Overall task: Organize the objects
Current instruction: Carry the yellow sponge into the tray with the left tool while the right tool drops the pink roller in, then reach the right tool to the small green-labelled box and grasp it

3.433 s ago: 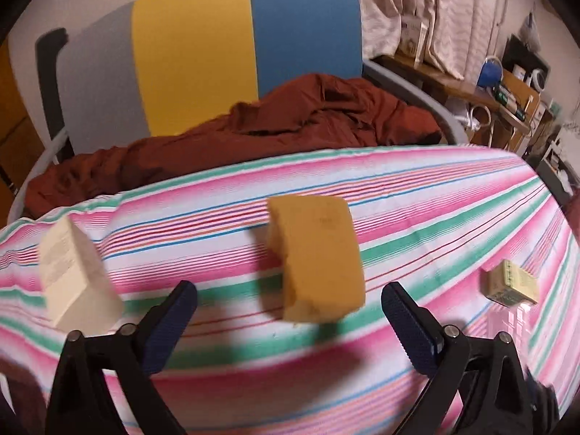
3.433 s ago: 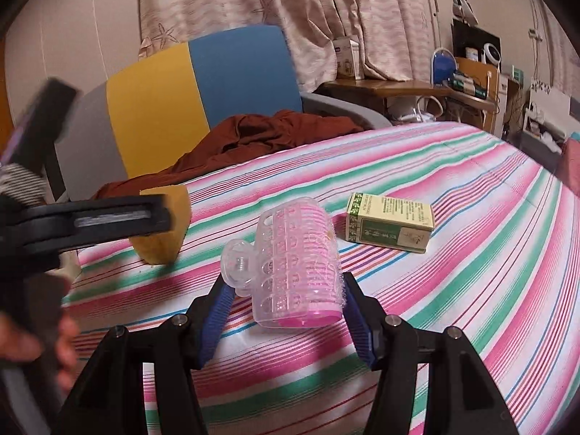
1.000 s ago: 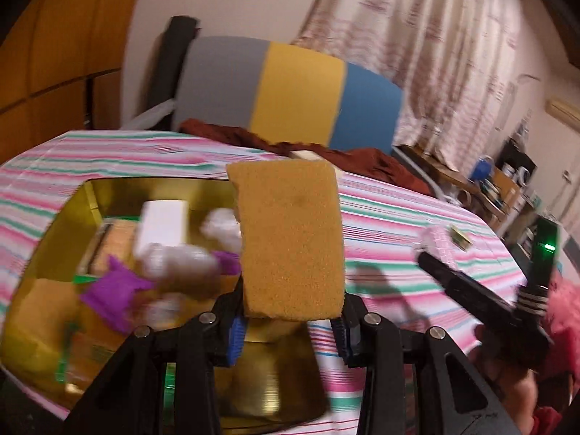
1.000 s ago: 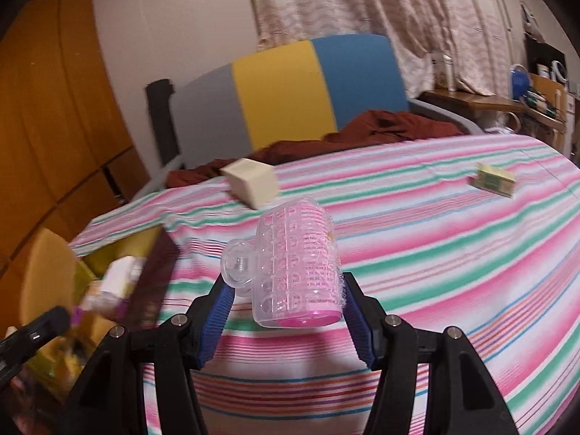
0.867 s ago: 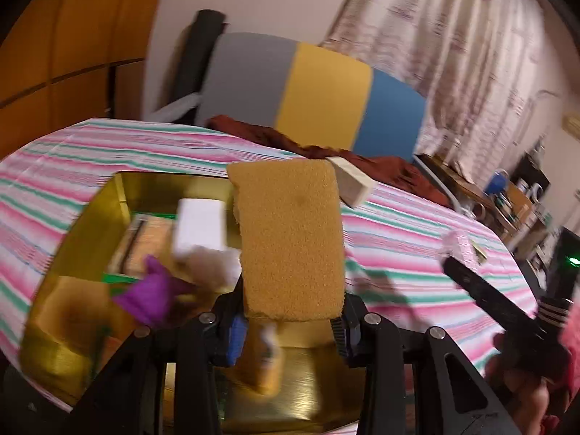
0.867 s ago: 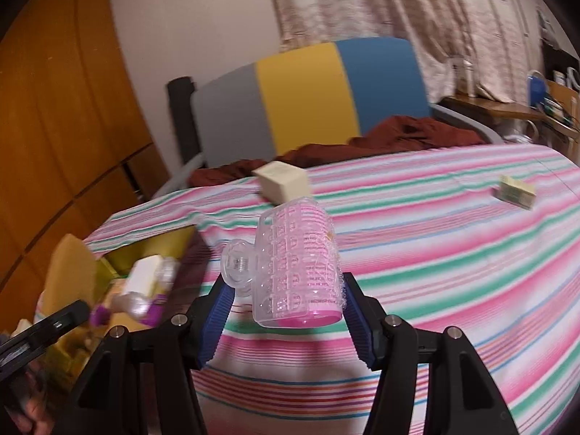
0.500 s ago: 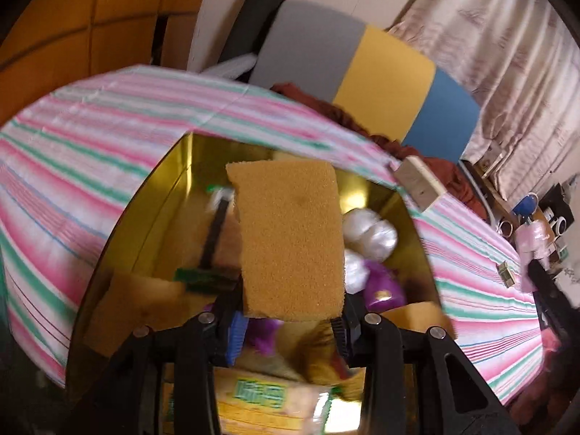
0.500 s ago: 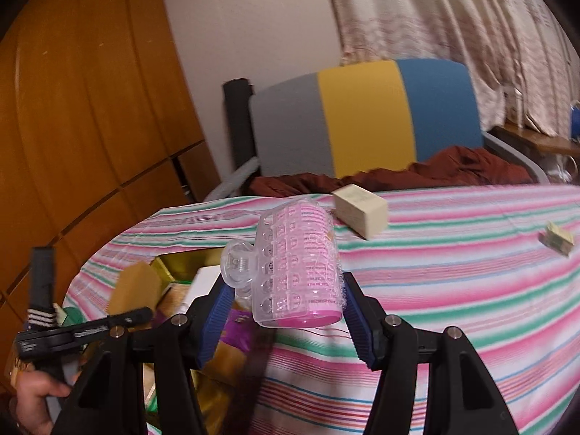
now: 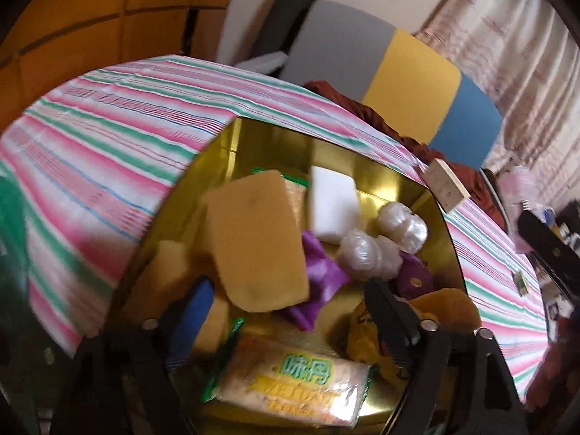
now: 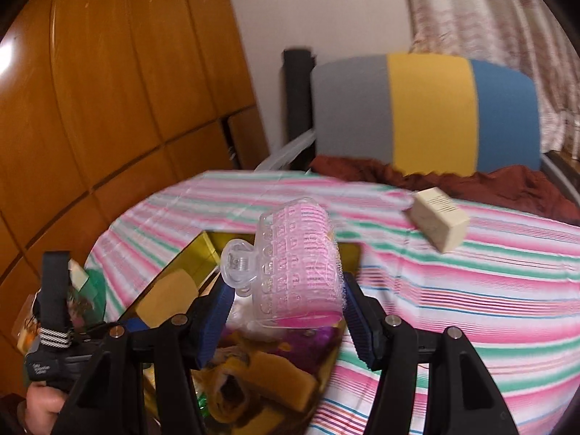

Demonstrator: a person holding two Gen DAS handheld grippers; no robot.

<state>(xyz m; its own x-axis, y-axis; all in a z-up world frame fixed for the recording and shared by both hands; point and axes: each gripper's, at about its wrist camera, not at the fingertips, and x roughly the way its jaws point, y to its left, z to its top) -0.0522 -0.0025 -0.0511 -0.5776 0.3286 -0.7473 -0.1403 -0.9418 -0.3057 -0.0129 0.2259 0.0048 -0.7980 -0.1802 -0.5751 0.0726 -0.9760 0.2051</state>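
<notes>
A gold tray [image 9: 232,137] on the striped tablecloth holds several items. In the left wrist view the yellow sponge [image 9: 253,243] lies tilted on the pile inside the tray, free of the fingers. My left gripper [image 9: 286,308] is open just above the tray's near part. In the right wrist view my right gripper [image 10: 284,317] is shut on a pink hair roller with a clear clip [image 10: 297,264] and holds it above the tray's [image 10: 192,253] right side. The left gripper's body [image 10: 54,319] shows at the lower left of that view.
The tray holds a white block [image 9: 333,203], two clear wrapped balls [image 9: 380,239], purple packets [image 9: 322,272] and a wrapped snack pack [image 9: 290,380]. A cream box [image 10: 436,223] and a small green box [image 9: 521,282] lie on the cloth. A grey, yellow and blue chair [image 10: 424,112] stands behind.
My left gripper has opened and the yellow sponge has dropped into the tray. My right gripper has carried the pink roller left, over the tray.
</notes>
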